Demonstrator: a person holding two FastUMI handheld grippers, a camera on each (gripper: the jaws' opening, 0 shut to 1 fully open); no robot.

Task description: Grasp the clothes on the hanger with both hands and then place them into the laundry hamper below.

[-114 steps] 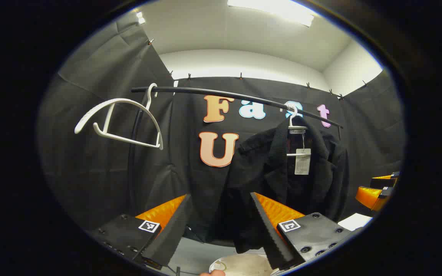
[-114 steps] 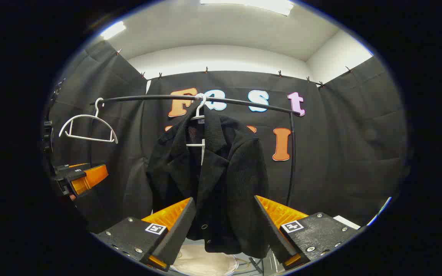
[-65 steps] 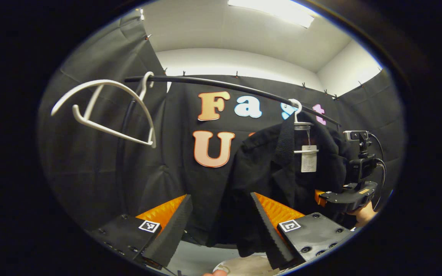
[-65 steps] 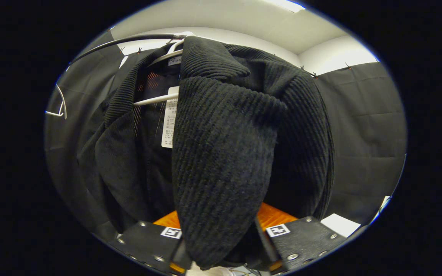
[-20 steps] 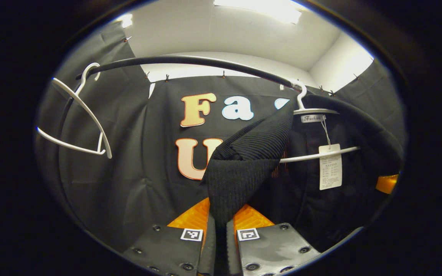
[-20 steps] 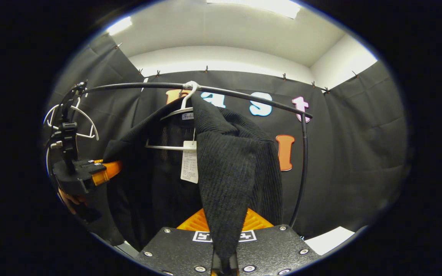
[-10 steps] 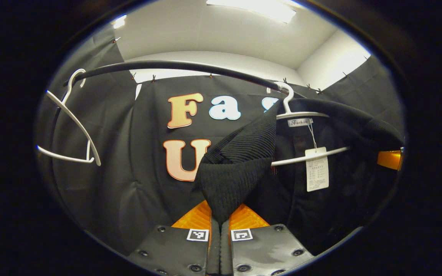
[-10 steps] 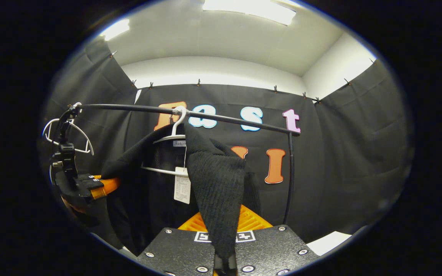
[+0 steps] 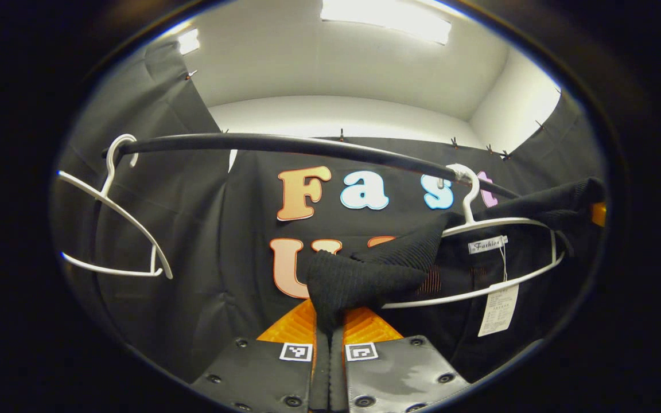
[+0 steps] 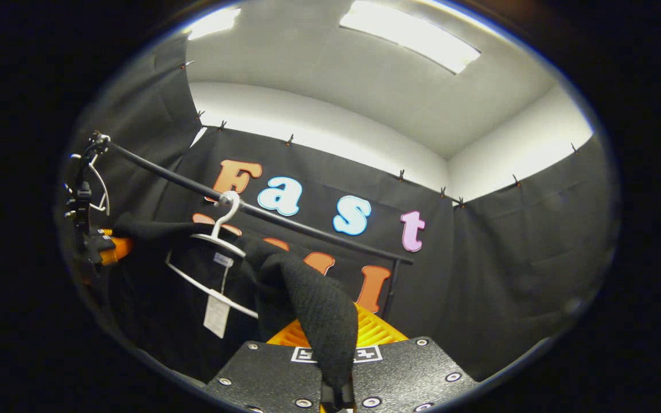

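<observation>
Black ribbed knit, the jacket (image 9: 365,278), bunches at 6 o'clock in the left gripper view, pinched between the closed jaws of the left gripper (image 9: 329,367). Its collar runs toward 3 o'clock over a thin white hanger (image 9: 482,229) hooked on the black rail (image 9: 284,144); a paper tag (image 9: 498,310) dangles at 4 o'clock. An empty white hanger (image 9: 113,212) hangs at 9 o'clock with open room between.

In the right gripper view, the right gripper (image 10: 335,396) clamps another knit fold (image 10: 322,312) at 6 o'clock. The rail (image 10: 284,221) slants from 10 o'clock down toward centre, and the left gripper (image 10: 104,246) sits at 9 o'clock.
</observation>
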